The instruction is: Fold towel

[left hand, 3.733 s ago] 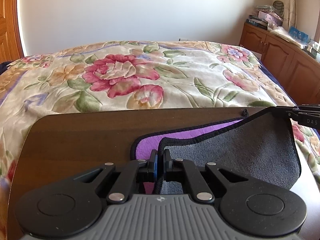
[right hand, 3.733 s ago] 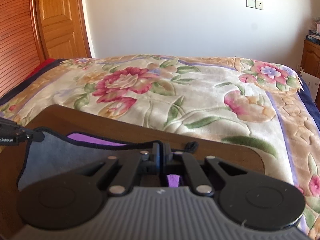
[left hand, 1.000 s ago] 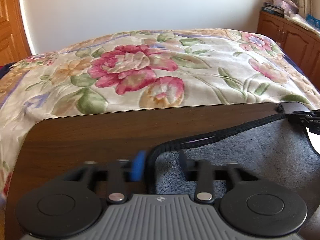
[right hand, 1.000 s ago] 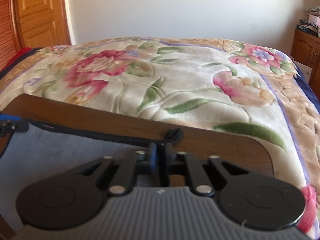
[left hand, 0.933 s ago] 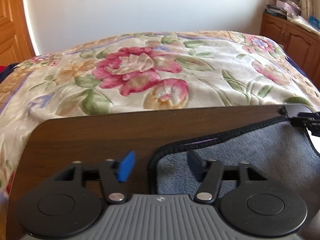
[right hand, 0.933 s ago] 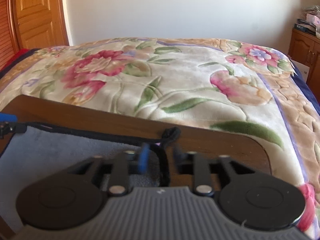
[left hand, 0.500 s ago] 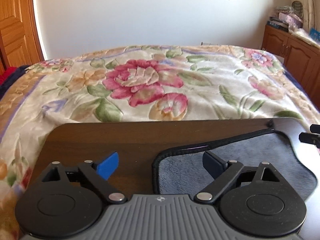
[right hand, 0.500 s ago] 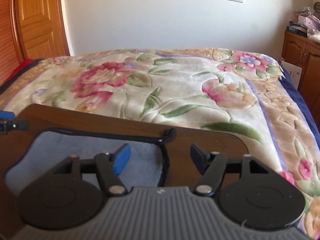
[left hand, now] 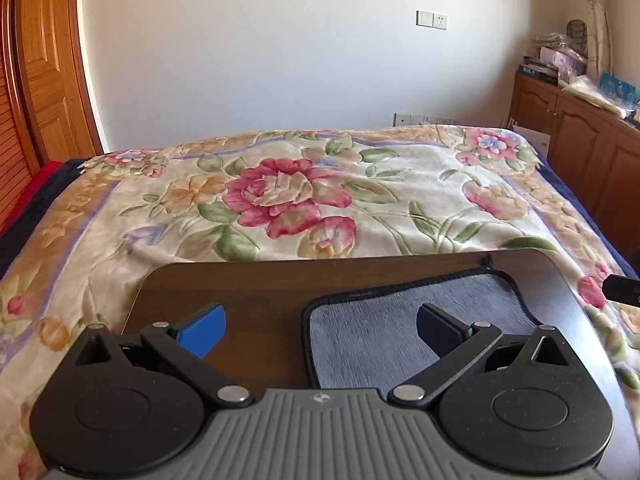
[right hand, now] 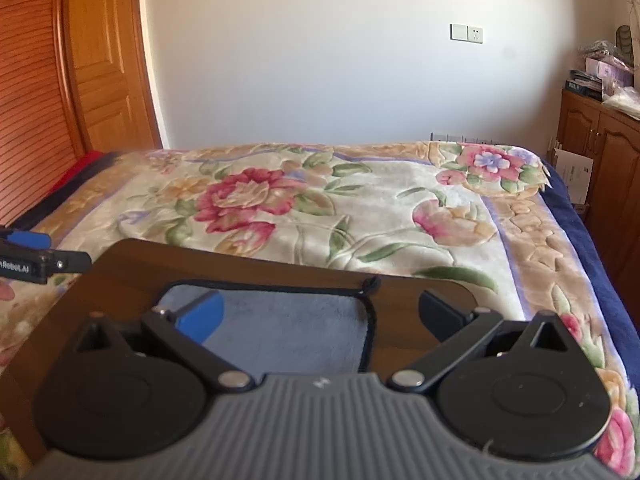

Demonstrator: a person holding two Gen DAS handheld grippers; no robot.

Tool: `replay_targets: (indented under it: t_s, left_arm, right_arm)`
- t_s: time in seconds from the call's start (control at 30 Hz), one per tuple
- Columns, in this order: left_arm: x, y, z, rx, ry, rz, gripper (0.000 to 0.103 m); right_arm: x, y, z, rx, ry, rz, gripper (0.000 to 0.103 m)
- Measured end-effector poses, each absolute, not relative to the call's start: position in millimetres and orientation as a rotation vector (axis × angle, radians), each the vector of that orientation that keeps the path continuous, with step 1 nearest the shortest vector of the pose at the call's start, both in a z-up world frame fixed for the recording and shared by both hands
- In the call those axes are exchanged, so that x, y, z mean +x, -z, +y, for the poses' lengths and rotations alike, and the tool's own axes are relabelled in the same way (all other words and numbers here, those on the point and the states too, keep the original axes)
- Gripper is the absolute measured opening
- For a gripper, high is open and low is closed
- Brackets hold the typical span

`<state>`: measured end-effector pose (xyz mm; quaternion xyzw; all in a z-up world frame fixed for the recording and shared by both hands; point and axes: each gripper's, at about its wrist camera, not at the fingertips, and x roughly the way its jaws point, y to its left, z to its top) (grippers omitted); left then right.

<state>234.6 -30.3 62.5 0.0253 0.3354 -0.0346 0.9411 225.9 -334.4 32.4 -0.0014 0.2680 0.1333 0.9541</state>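
Note:
A grey towel (left hand: 400, 320) with a black hem lies folded flat on a dark wooden table (left hand: 256, 288). It also shows in the right wrist view (right hand: 288, 328), with a small hanging loop (right hand: 370, 283) at its far right corner. My left gripper (left hand: 320, 330) is open and empty, raised above the towel's left edge. My right gripper (right hand: 320, 318) is open and empty, raised above the towel's right edge. Each gripper's tip shows at the edge of the other's view: the right one (left hand: 622, 290) and the left one (right hand: 40, 260).
A bed with a floral blanket (left hand: 300, 196) lies just past the table's far edge. Wooden cabinets (left hand: 580, 136) with clutter on top stand at the right. A wooden door (right hand: 100, 60) is at the left. A white wall is behind.
Both grippers laid the towel's near edge over to the far edge, then opened and let it go. They have since lifted and drawn back from the table.

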Motion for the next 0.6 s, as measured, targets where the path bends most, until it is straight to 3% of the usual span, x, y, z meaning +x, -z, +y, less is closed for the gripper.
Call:
replay_targets:
  t_s: [0.6]
  left_arm:
    - [140.7,-95.6,-7.1,0.080,0.069,0.663,0.100]
  right_arm:
    - [136.1,-66.3,-323.6,-0.046,-0.279,0.497,0.103]
